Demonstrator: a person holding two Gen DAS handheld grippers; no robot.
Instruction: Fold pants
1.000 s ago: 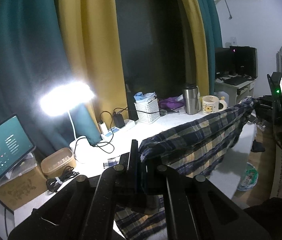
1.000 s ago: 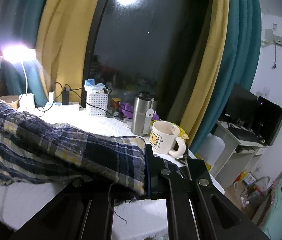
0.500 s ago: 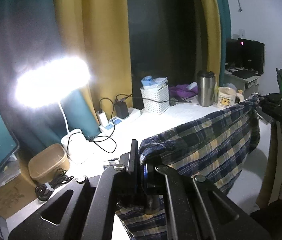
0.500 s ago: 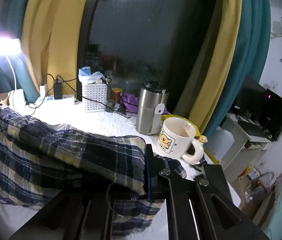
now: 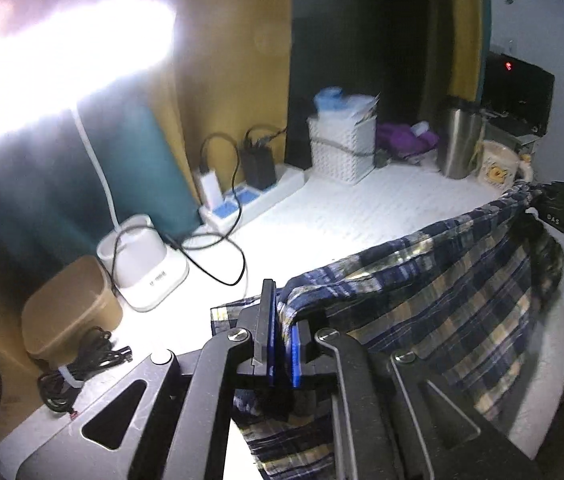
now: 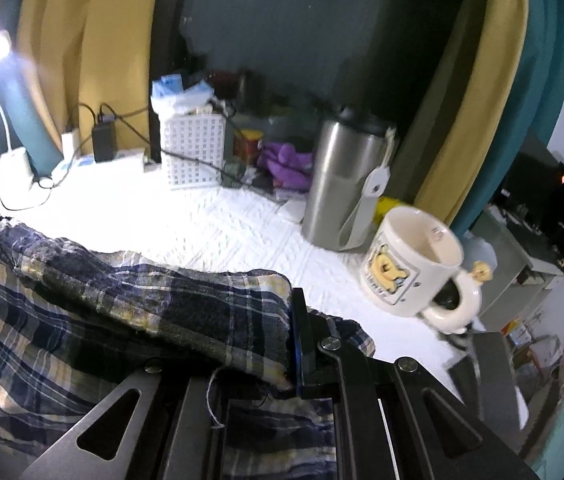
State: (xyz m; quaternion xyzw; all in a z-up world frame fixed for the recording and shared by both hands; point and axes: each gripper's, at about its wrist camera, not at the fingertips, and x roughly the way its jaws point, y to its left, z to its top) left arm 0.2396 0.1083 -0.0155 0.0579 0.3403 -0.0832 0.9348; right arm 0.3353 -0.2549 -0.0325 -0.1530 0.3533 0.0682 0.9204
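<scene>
Blue and yellow plaid pants (image 5: 421,280) hang stretched between my two grippers over the white-covered table (image 5: 341,216). My left gripper (image 5: 282,328) has one corner of the pants' top edge between its blue pads, and its jaws are opening slightly. The far corner is pinched by my right gripper (image 5: 553,204), seen at the right edge. In the right wrist view, the right gripper (image 6: 287,332) is shut on the pants (image 6: 122,300); cloth covers its left finger. The fabric droops down onto the table (image 6: 202,220) and over its near edge.
Along the back stand a lit lamp on a white base (image 5: 142,256), a power strip with plugs (image 5: 254,196), a white basket (image 6: 194,148), a steel tumbler (image 6: 341,184) and a cream mug (image 6: 409,264). A brown box (image 5: 66,312) and coiled black cable (image 5: 82,364) sit left.
Both grippers have moved forward and down toward the table with the pants stretched between them. The lamp, tumbler and mug now look closer.
</scene>
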